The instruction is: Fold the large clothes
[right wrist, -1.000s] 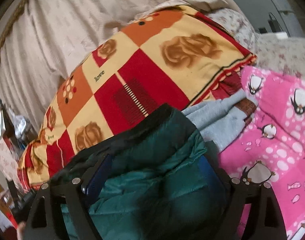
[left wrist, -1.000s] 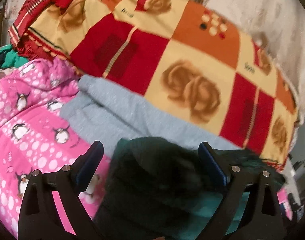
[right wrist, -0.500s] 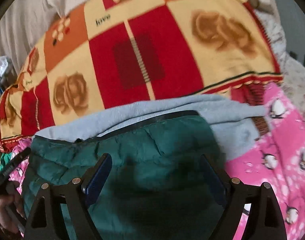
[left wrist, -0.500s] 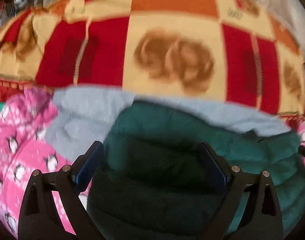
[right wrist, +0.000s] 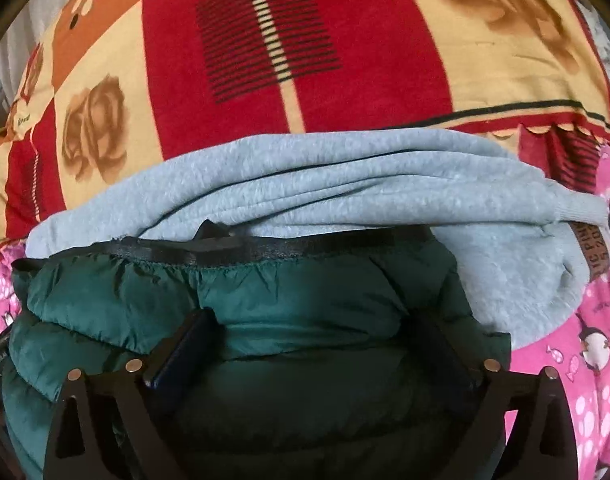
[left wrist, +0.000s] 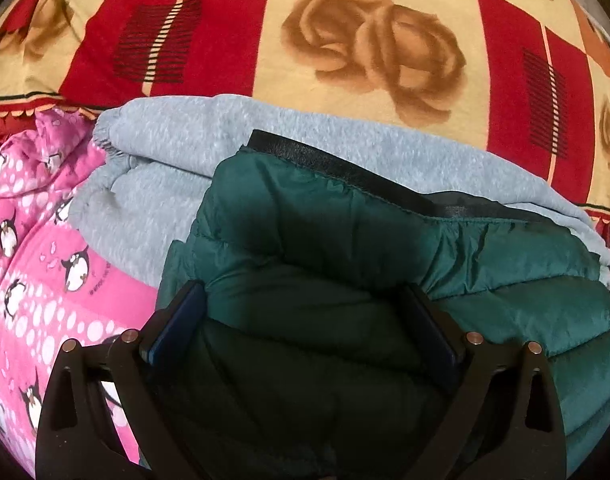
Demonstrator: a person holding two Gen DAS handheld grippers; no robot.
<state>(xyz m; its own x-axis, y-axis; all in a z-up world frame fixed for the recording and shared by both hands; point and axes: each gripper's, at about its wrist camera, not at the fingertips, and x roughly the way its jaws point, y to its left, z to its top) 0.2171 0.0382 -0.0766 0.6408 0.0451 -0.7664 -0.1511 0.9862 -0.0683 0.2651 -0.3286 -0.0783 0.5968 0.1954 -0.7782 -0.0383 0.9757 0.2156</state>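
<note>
A folded dark green puffer jacket (left wrist: pixel 345 240) with a black hem band fills the lower half of both views (right wrist: pixel 289 300). It lies on a folded grey sweatshirt (left wrist: pixel 165 184), also seen in the right wrist view (right wrist: pixel 345 184). My left gripper (left wrist: pixel 305 320) has wide-apart jaws with the jacket's bulk between them. My right gripper (right wrist: pixel 317 344) stands the same way, jaws wide around the jacket. Whether the pads press the fabric is unclear.
A red, cream and orange blanket with rose prints (left wrist: pixel 365 48) lies behind the pile (right wrist: pixel 265 40). A pink penguin-print cover (left wrist: pixel 33 280) lies under the clothes (right wrist: pixel 585 340).
Both grippers have carried the green jacket forward and down onto the grey sweatshirt, closer to the rose blanket. The views have tilted down and come nearer.
</note>
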